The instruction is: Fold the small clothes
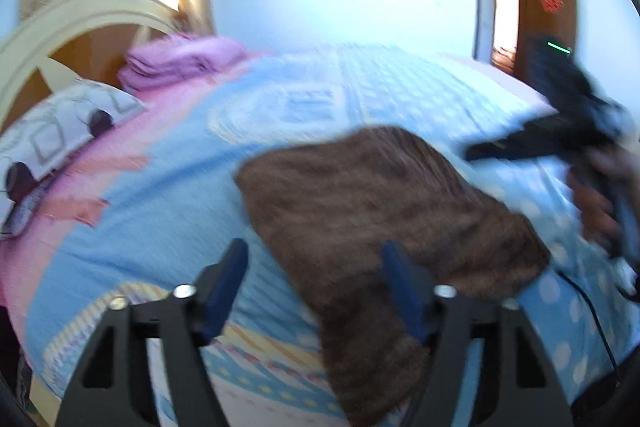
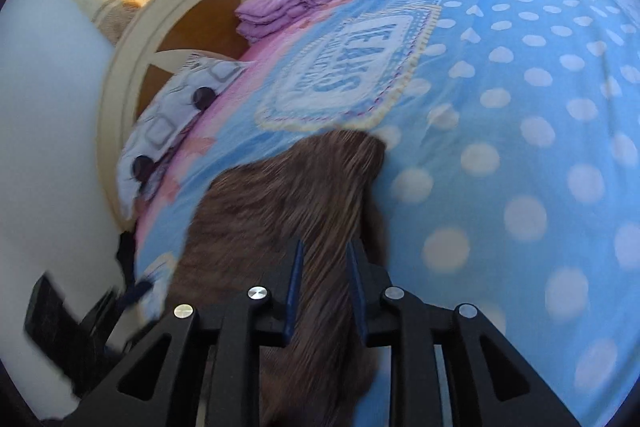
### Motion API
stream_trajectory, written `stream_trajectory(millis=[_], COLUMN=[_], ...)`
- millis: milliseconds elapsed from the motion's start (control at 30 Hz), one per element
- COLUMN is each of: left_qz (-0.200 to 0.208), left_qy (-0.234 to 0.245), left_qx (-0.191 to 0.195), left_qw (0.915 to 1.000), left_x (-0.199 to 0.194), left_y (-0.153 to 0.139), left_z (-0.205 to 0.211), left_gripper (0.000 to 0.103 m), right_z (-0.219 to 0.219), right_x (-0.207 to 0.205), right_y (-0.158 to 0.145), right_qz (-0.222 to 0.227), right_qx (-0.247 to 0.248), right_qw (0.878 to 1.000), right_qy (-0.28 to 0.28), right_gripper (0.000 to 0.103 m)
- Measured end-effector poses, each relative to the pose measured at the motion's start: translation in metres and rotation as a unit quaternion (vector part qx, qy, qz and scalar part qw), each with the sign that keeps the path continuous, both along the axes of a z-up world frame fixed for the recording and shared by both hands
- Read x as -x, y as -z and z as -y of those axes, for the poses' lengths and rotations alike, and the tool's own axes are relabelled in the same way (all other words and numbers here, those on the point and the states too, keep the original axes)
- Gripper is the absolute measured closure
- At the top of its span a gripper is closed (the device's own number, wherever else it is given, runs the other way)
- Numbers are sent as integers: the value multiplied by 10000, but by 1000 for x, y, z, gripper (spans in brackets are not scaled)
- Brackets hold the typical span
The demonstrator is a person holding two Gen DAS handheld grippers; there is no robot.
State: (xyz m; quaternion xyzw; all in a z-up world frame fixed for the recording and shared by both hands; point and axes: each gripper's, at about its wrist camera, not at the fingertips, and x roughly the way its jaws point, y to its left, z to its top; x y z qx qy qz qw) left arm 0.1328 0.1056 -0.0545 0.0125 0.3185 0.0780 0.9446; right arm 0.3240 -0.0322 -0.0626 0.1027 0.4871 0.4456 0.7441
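A brown knitted garment (image 1: 372, 203) lies folded on the blue patterned bedspread (image 1: 168, 211). My left gripper (image 1: 316, 259) is open and empty, its jaws wide apart just above the garment's near left edge. In the right wrist view the garment (image 2: 280, 187) runs forward from under my right gripper (image 2: 324, 259), whose jaws stand a narrow gap apart over the cloth; the view is blurred and I cannot tell if cloth is pinched. The right gripper also shows in the left wrist view (image 1: 520, 143), blurred, at the garment's far right.
A folded pink blanket (image 1: 180, 61) and a patterned pillow (image 1: 60, 131) lie at the cream headboard (image 1: 80, 11). The polka-dot part of the bedspread (image 2: 520, 147) spreads right. An open door (image 1: 548, 11) stands at the far right. A black cable (image 1: 592, 311) trails over the bed edge.
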Motion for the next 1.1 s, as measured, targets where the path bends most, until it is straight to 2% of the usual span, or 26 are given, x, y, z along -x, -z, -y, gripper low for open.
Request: stream_trajectory(millis=[33, 67, 200, 267, 300, 367, 433, 533, 600, 633, 767, 867, 1000, 1100], left_qz=[1, -28, -252, -346, -376, -407, -443, -578, -625, -633, -647, -709, -553, -228], left_qy=[-53, -95, -297, -346, -378, -504, -503, -585, -672, -660, -738, -749, -673, -575], left_qx=[-17, -38, -106, -17, 13, 53, 94, 187, 466, 473, 401, 285, 27, -30], left_qw=[10000, 9999, 9992, 9988, 9986, 9979, 9977, 9964, 9947, 9947, 9944, 9943, 9962, 9981], left_x=[-2, -7, -30, -32, -32, -30, -29, -38, -39, -38, -33, -25, 1, 23], left_y=[1, 3, 24, 31, 33, 35, 35, 47, 51, 50, 44, 35, 6, -21], left_z=[-1, -4, -10, -13, -14, -19, -19, -26, -33, -33, -27, -18, -4, 6], left_gripper=[27, 27, 27, 26, 22, 16, 9, 0, 0, 0, 0, 0, 0, 0], right_z=[6, 11, 14, 14, 17, 29, 37, 44, 42, 41, 54, 57, 63, 68], right_x=[12, 26, 71, 83, 85, 91, 98, 92, 90, 90, 85, 88, 105, 127], right_y=[-1, -1, 16, 28, 32, 37, 42, 53, 53, 54, 61, 52, 3, -34], right_qz=[-25, -41, -119, -24, -31, -170, -113, -274, -167, -83, -454, -431, 511, 1211], right_qx=[-55, -23, 305, 618, 642, 537, 635, 386, 332, 297, -198, -211, 162, 194], right_qw=[10000, 9999, 9991, 9979, 9978, 9984, 9979, 9989, 9993, 9995, 9987, 9982, 9948, 9858], right_qy=[-75, -126, -284, -188, -131, -74, -42, 38, 17, -10, 142, 354, 867, 1147], right_gripper=[63, 59, 59, 94, 100, 101, 101, 101, 101, 103, 102, 98, 76, 66])
